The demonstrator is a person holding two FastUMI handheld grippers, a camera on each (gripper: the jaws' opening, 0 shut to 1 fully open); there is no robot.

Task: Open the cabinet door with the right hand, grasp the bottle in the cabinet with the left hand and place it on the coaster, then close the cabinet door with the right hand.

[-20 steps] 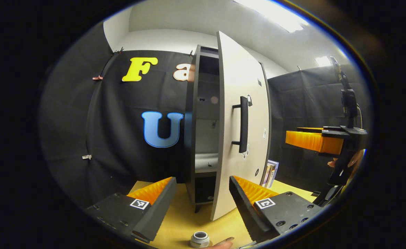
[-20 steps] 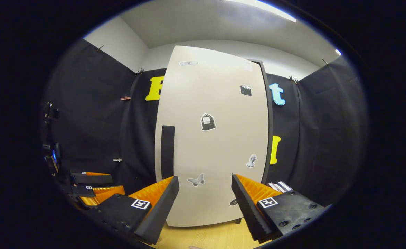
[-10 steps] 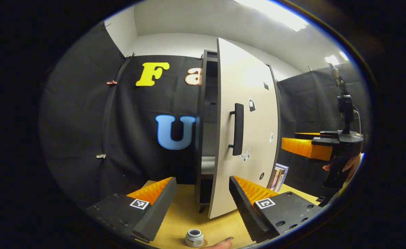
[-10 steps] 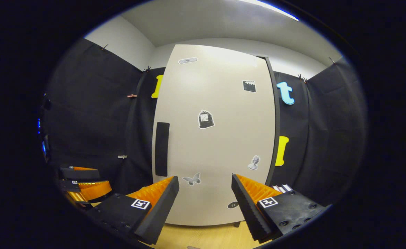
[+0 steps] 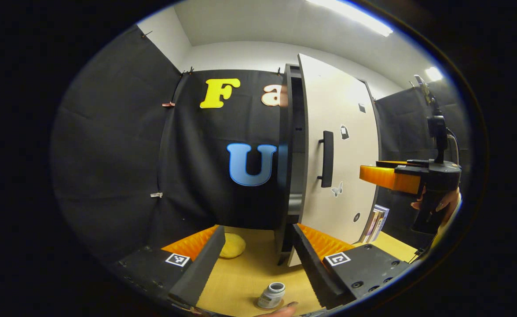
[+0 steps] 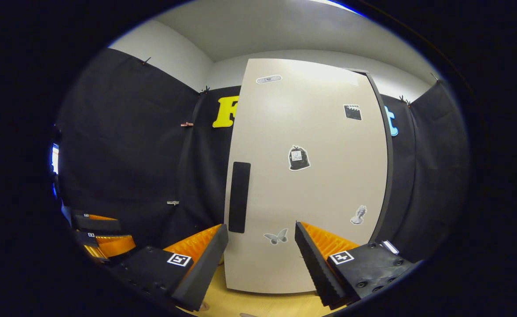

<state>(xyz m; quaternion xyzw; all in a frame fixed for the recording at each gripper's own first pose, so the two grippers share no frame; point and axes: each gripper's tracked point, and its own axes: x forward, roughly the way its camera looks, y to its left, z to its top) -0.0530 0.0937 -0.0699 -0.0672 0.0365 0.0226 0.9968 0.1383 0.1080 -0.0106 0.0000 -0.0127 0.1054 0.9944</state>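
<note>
The tall cabinet (image 5: 290, 145) stands on the table with its pale door (image 5: 342, 149) ajar by a narrow gap; the dark handle (image 5: 327, 158) faces me. A small white bottle (image 5: 272, 296) stands upright on the table, below and between the fingers of my open left gripper (image 5: 256, 259); a thin brown coaster edge shows under it. My right gripper (image 5: 383, 176), held by a hand (image 5: 436, 204), hovers in front of the door's right side. In the right gripper view the door (image 6: 320, 176) and handle (image 6: 239, 197) loom close, and the right gripper (image 6: 260, 259) is open and holds nothing.
A yellow rounded lump (image 5: 232, 245) lies on the wooden table (image 5: 249, 275) left of the cabinet. Several books (image 5: 375, 222) lean at the cabinet's right side. The left gripper (image 6: 104, 233) shows low at the left in the right gripper view. Black cloth walls close in behind.
The cabinet door has swung from well ajar to nearly closed. The left gripper view has shifted, putting the cabinet farther right and bringing the yellow lump into sight.
</note>
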